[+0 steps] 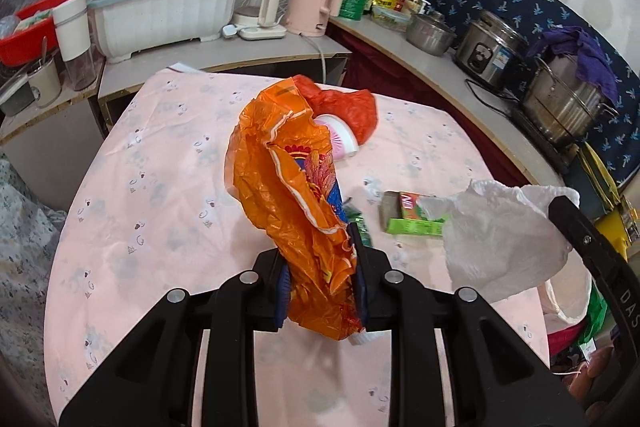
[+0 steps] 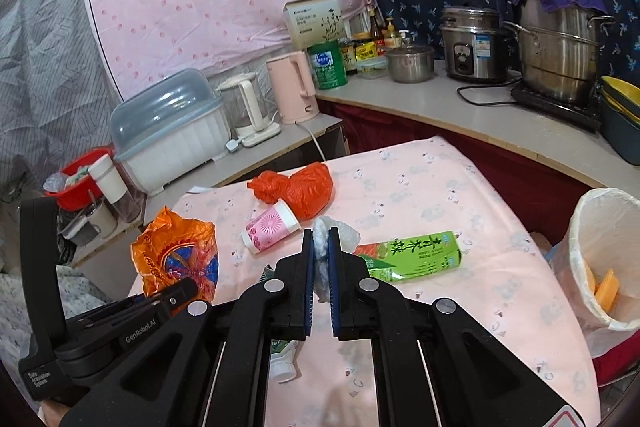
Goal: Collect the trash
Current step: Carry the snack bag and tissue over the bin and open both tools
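The left gripper [image 1: 320, 267] pinches a crumpled orange plastic wrapper [image 1: 288, 187], printed with a blue-and-red emblem and white trim, and holds it above the pink-clothed table [image 1: 160, 187]. The right gripper [image 2: 321, 255] is pressed nearly together on a wad of white tissue [image 2: 322, 247], likewise held above the table. On the table, a green tea carton [image 2: 412, 255] lies on its side just right of the tissue; beyond the tissue lie a pink-patterned paper cup [image 2: 270, 227], tipped over, and a knotted red plastic bag [image 2: 298, 187] touching it. A lined waste bin [image 2: 600, 259] stands off the table's right edge.
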`<state>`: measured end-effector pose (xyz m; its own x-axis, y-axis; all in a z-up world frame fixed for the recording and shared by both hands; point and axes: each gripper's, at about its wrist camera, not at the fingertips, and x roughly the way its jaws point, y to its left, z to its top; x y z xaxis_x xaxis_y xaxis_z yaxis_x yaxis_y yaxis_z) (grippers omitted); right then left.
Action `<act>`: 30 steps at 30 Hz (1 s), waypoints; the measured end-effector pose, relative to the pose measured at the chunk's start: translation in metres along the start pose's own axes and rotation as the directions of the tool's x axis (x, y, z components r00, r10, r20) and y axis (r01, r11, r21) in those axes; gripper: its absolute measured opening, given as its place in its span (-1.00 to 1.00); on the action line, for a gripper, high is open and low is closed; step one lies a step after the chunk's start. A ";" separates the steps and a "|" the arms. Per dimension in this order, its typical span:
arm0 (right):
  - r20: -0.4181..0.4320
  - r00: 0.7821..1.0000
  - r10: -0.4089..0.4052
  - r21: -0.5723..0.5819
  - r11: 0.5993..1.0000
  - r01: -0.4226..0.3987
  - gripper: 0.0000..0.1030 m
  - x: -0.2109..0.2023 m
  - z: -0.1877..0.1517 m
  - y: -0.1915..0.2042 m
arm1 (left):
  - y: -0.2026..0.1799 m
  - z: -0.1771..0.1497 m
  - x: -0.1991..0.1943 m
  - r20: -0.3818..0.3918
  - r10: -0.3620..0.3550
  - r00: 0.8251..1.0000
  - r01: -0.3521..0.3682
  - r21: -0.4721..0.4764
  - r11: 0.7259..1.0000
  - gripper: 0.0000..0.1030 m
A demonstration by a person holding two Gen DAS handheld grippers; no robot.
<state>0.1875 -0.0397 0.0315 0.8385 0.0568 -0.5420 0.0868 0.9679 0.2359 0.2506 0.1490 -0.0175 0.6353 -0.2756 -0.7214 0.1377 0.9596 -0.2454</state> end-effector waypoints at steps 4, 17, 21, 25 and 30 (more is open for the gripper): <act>0.027 1.000 -0.011 0.017 1.000 0.010 -0.88 -0.017 0.002 -0.012 | -0.021 -0.004 -0.010 0.012 -0.016 1.000 0.015 0.034 0.999 -0.54; 0.088 0.994 -0.063 0.099 0.994 0.054 -0.88 -0.066 0.002 -0.071 | -0.105 -0.027 -0.027 0.010 -0.072 0.997 0.069 0.173 0.982 -0.54; 0.101 0.991 -0.084 0.130 0.989 0.071 -0.88 -0.077 0.001 -0.094 | -0.133 -0.034 -0.027 0.002 -0.090 0.996 0.087 0.218 0.972 -0.54; 0.115 0.987 -0.113 0.162 0.982 0.093 -0.88 -0.089 0.001 -0.119 | -0.161 -0.040 -0.026 -0.008 -0.107 0.994 0.106 0.259 0.960 -0.54; 0.129 0.979 -0.157 0.208 0.970 0.128 -0.88 -0.104 -0.001 -0.154 | -0.197 -0.048 -0.022 -0.026 -0.128 0.991 0.129 0.316 0.940 -0.54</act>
<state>0.0868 -0.1940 0.0505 0.8768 -0.1282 -0.4634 0.3036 0.8950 0.3268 0.1730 -0.0367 0.0154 0.5925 -0.3971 -0.7009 0.4519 0.8841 -0.1189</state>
